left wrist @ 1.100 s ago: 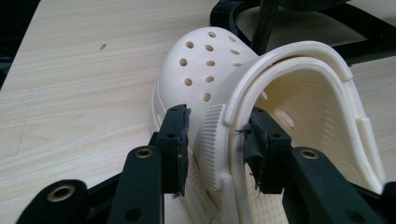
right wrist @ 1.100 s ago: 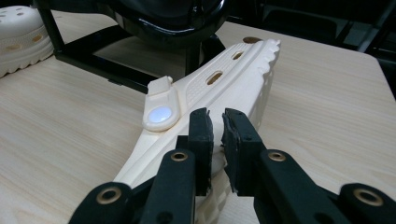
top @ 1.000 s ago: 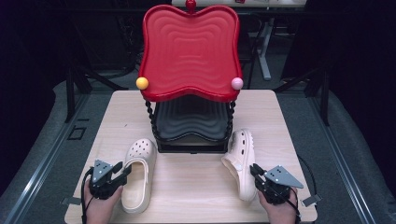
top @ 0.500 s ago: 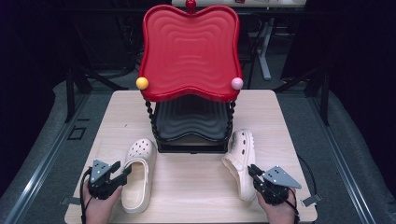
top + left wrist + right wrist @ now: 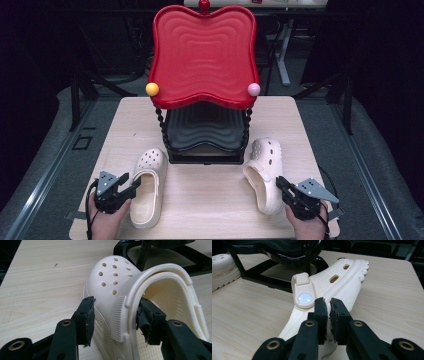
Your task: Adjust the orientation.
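Two cream clogs lie on the wooden table in front of a tiered rack. The left clog [image 5: 147, 187] [image 5: 110, 282] stands upright. My left gripper [image 5: 131, 182] [image 5: 116, 315] is open and straddles its side wall, one pad outside and one inside, and its jaws have just been opening. The right clog [image 5: 262, 170] [image 5: 342, 282] lies tipped on its side, with its strap rivet [image 5: 304, 298] facing up. My right gripper [image 5: 280, 185] [image 5: 329, 306] pinches that clog's heel rim with jaws nearly together, and they have just been closing further.
The rack has a red wavy top tray [image 5: 202, 55] and a black lower shelf [image 5: 205, 132] on a black base, at the table's middle rear. A yellow ball [image 5: 152, 89] and a pink ball [image 5: 253, 89] cap its posts. The table [image 5: 210, 200] shows bare wood between the clogs.
The left gripper's jaws have spread wider around the left clog's wall. The right gripper and right clog have barely shifted.
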Motion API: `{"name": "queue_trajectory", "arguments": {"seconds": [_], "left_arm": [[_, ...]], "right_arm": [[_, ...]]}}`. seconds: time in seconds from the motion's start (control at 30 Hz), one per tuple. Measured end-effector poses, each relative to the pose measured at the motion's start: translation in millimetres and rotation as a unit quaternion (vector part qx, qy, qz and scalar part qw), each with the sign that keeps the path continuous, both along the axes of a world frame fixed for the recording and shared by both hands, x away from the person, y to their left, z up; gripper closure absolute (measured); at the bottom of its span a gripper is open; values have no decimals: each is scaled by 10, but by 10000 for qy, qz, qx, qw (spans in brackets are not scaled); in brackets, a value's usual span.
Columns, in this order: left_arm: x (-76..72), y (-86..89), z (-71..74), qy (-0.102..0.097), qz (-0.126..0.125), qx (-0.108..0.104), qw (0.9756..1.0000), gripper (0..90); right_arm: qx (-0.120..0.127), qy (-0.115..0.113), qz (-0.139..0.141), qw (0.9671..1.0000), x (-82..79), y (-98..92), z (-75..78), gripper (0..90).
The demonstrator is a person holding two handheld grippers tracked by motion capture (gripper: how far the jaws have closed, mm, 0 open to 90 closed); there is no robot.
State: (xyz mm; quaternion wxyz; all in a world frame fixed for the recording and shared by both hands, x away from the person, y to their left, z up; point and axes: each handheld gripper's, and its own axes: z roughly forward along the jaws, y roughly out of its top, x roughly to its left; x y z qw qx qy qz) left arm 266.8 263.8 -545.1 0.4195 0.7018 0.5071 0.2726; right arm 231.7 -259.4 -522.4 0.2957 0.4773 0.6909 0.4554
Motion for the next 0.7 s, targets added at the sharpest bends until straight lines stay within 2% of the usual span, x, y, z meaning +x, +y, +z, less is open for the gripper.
{"name": "queue_trajectory", "arguments": {"seconds": [0.17, 0.3, 0.4, 0.53, 0.7], "left_arm": [[4, 1, -5, 12, -11, -1, 10000, 508], [5, 1, -4, 30, -23, 2, 10000, 508], [8, 1, -7, 42, -29, -1, 10000, 508], [13, 3, -11, 56, -31, -29, 10000, 509], [13, 1, -12, 61, -37, -24, 10000, 510]], "right_arm": [[7, 55, -247, 9997, -15, -95, 3, 859], [15, 194, -479, 9987, -1, -209, -15, 894], [69, 321, -648, 9974, 15, -287, -36, 900], [296, 549, -824, 9946, 40, -378, -59, 900], [230, 730, -1011, 9919, 68, -453, -103, 900]]}}
